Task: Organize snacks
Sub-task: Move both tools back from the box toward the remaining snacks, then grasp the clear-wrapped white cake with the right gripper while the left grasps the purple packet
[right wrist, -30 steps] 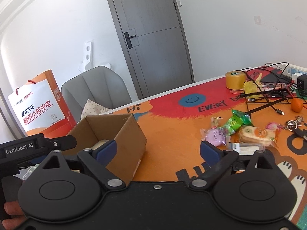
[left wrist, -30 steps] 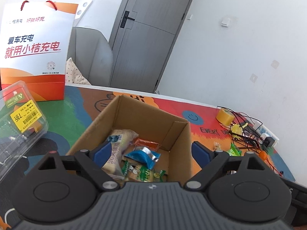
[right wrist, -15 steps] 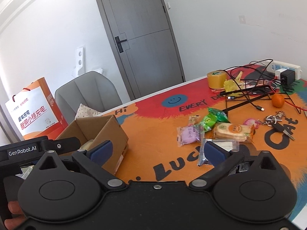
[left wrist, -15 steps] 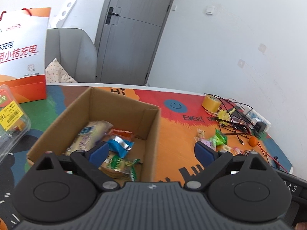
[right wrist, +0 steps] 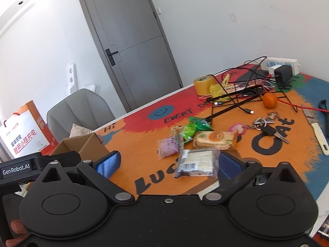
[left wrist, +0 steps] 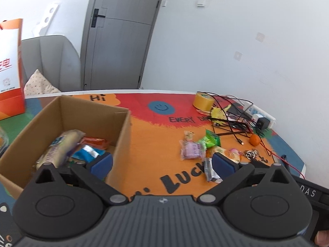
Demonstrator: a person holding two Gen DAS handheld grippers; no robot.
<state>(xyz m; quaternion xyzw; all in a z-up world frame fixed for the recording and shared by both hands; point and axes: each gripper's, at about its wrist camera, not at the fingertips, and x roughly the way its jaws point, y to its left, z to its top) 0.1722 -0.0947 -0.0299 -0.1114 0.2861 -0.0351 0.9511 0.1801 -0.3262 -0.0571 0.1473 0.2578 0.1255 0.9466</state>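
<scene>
Snack inventory, two views

Cardboard box (left wrist: 121, 127) interior, with wrapped snacks (left wrist: 61, 146), is shown only by the left view. Loose snack packets (right wrist: 195, 142) lie on the mat. Left gripper (left wrist: 162, 162) is opening, empty; right gripper (right wrist: 168, 164) is spread wide, empty. Keys (right wrist: 267, 125) are detailed only rightward.

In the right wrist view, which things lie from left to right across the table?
Brown cardboard box → purple snack packet → yellow tape roll → round orange fruit → white-handled knife.

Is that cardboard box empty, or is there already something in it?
Not empty. The cardboard box stands open-topped, and several wrapped snacks lie on its bottom, while more packets wait outside on the mat.
</scene>
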